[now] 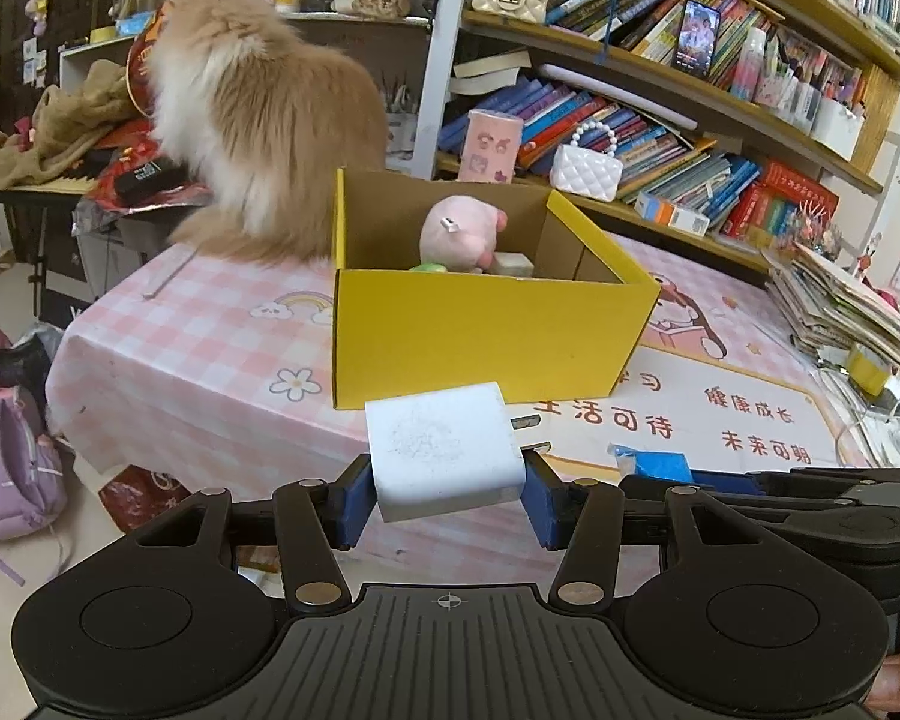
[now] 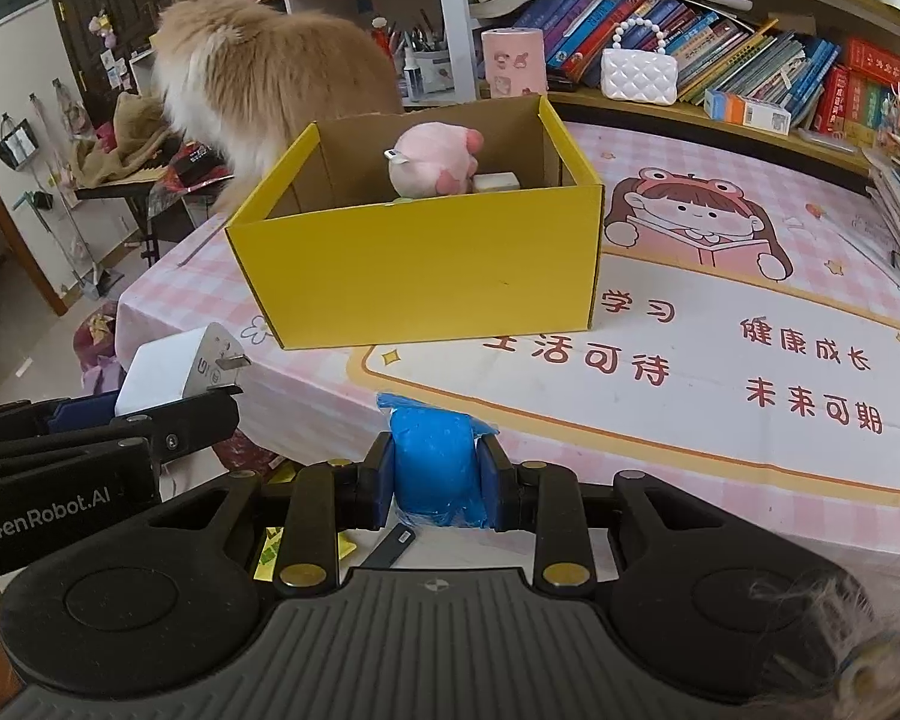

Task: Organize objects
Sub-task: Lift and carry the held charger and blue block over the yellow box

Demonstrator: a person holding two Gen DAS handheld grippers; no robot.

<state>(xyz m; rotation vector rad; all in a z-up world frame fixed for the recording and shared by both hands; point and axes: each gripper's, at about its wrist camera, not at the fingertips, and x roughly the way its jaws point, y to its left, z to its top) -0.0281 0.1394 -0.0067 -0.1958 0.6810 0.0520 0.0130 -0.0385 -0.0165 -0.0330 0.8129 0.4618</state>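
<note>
The left tongs (image 1: 447, 495) are closed partway on a white charger plug (image 1: 444, 450), their blue pads pressing its 2 side faces; its metal prongs point toward the right. Seen from the right wrist view, this plug (image 2: 174, 369) hangs in the air off the near left corner of the counter, lifted clear of the surface.

The right tongs (image 2: 438, 474) are closed narrowly on a blue wrapped bundle (image 2: 432, 462), with crinkled film sticking out above and below the pads. What the bundle is I cannot make out; it may be a roll of blue plastic. It sits over the near edge of the counter (image 2: 720, 468), which wears a pink checked cloth with a cartoon girl and printed characters.

Ahead of both tongs stands an open yellow cardboard box (image 2: 414, 276) on the counter. Inside it a pink plush toy (image 2: 429, 159) leans toward the far wall, and a small pale block (image 2: 498, 181) lies just beside it on the right. A bit of green shows under the toy.

A fluffy tan cat (image 1: 258, 120) sits on the counter's far left corner, just behind the box, facing away. Behind the counter run bookshelves (image 1: 660, 120) packed with books, with a white quilted purse (image 2: 639, 75) and a pink container (image 2: 513, 63) on the lower shelf. A stack of papers (image 1: 840, 306) lies at the counter's right edge.
</note>
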